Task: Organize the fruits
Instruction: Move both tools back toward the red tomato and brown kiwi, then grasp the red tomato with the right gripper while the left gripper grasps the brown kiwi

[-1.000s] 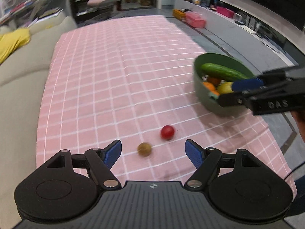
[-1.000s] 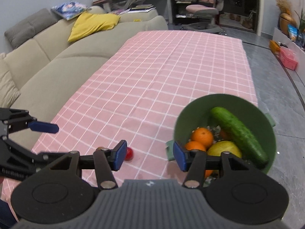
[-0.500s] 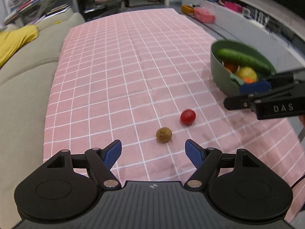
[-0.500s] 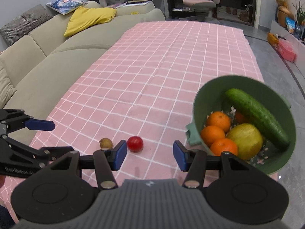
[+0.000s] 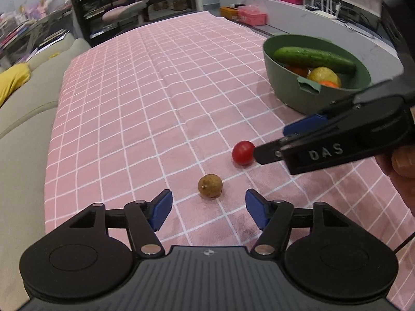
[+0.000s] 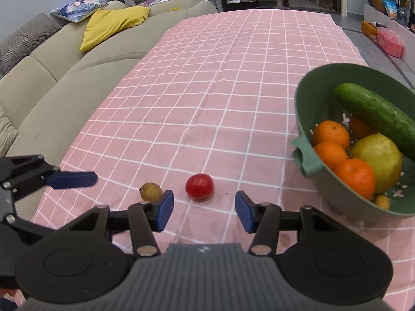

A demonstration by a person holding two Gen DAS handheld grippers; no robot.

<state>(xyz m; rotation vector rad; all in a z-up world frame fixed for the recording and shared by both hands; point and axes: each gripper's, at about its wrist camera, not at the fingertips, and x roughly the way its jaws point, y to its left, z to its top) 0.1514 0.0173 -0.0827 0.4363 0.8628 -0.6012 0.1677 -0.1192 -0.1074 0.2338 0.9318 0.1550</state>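
Observation:
A small brown fruit lies on the pink checked tablecloth, just ahead of my left gripper. That gripper's jaws are closing, with nothing between them. A red tomato rests to the right of the brown fruit, just ahead of my right gripper, which stands open and empty. The right gripper's fingers reach in beside the tomato in the left wrist view. A green bowl at the right holds a cucumber, oranges and a yellow-green fruit.
A beige sofa with a yellow cushion runs along the table's left side. A grey bench with pink boxes stands beyond the bowl. The cloth's near edge lies close below both grippers.
Both grippers have come down toward the cloth; the brown fruit and the tomato now sit larger and nearer. The left gripper's fingers stand closer together than before.

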